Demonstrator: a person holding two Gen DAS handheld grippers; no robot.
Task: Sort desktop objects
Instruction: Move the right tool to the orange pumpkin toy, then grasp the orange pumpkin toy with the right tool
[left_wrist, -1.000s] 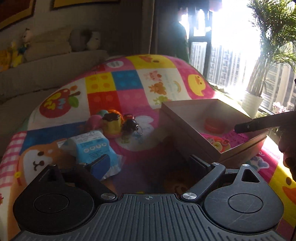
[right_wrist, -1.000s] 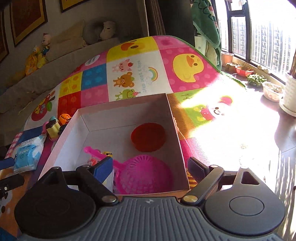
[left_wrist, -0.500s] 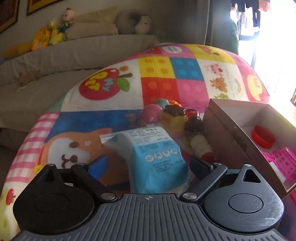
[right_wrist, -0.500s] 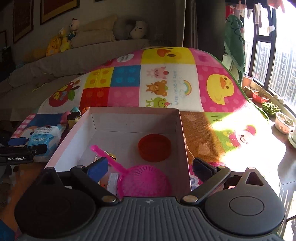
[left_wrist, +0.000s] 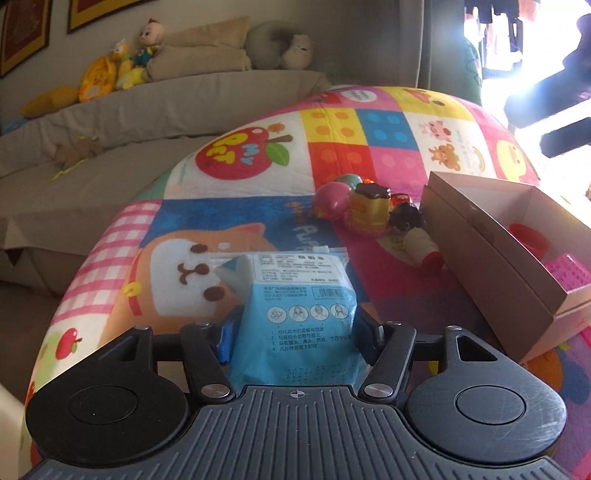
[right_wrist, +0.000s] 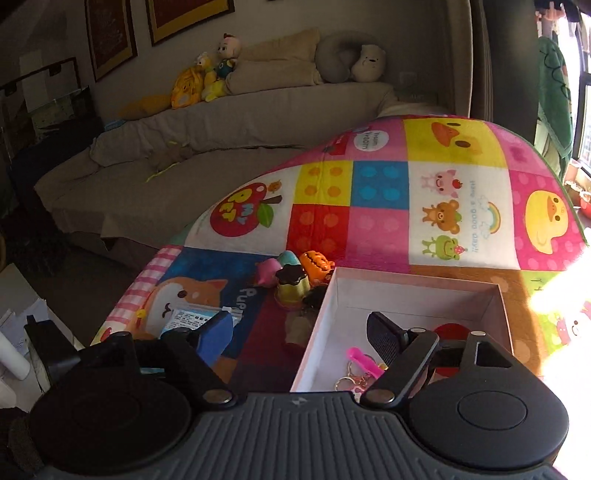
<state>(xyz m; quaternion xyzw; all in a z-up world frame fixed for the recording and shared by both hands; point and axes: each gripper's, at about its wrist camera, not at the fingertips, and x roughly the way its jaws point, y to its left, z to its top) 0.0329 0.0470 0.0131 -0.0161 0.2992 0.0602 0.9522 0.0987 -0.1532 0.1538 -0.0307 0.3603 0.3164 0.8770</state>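
Nearest in the left wrist view, the left hand-held gripper has the blue packet between its fingers; its jaws have just been closing and both pads now sit against the packet's sides. The packet lies on the patchwork play mat, over the picture of a dog-faced loaf. The mat covers the worktop.

The right hand-held gripper has also just been narrowing its jaws, yet nothing is between them; it hangs empty, above the near left corner of the cardboard box.

That box stands open on the mat, to the right of the packet. Inside it, from the near side outward: a keyring beside a pink handle, then a red round dish, partly hidden behind the right gripper's finger. The left wrist view shows a pink mesh basket in the box too.

Just outside the box's left wall sits a cluster of small toys: a yellow pudding toy with a dark top, a pink ball, an orange pumpkin toy, and a small dark figure touching a cream roll with a red end.

Beyond the mat runs a grey sofa with stuffed toys along its back.
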